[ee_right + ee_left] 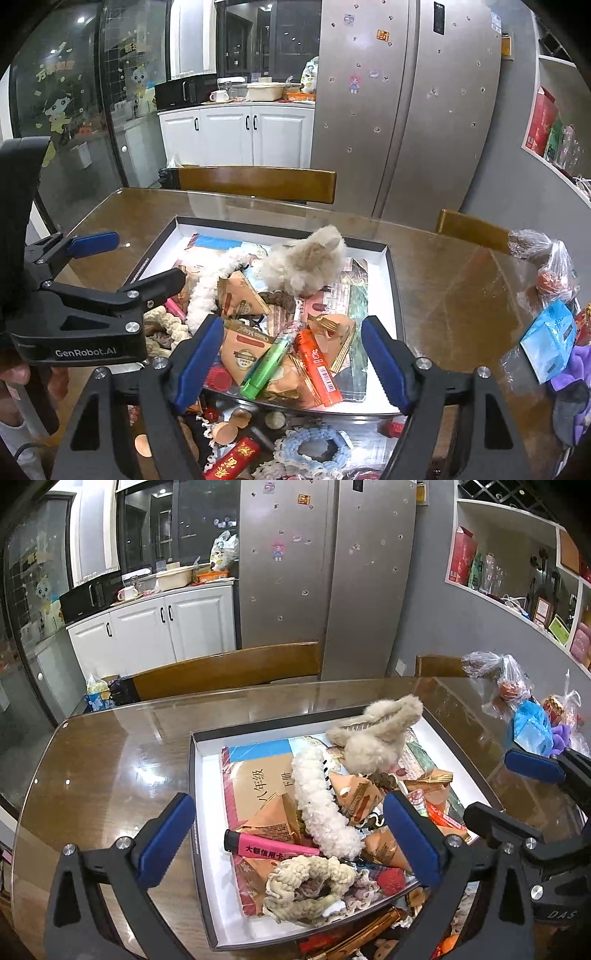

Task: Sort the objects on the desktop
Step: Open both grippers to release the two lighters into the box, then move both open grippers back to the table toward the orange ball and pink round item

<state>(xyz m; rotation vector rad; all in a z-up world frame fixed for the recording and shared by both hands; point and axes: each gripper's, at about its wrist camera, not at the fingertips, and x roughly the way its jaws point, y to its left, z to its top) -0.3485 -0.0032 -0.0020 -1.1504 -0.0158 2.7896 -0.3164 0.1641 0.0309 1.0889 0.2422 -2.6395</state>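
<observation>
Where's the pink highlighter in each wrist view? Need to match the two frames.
Left wrist: pink highlighter lies low centre in the box, between the open tongs, below the white fluffy hair clip.
Right wrist: only its pink end shows left of centre, mostly hidden behind the left tongs.
Shared landmark: the beige fluffy hair clip.

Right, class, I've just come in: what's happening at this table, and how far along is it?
A person holds two grippers over a shallow box on a glass-topped table, sorting small clutter. Both the left gripper and the right gripper are open and hold nothing. The box already contains fluffy hair clips, wrapped snacks, a pink highlighter, a green highlighter and an orange one. More items lie on the table in front of the box.
</observation>
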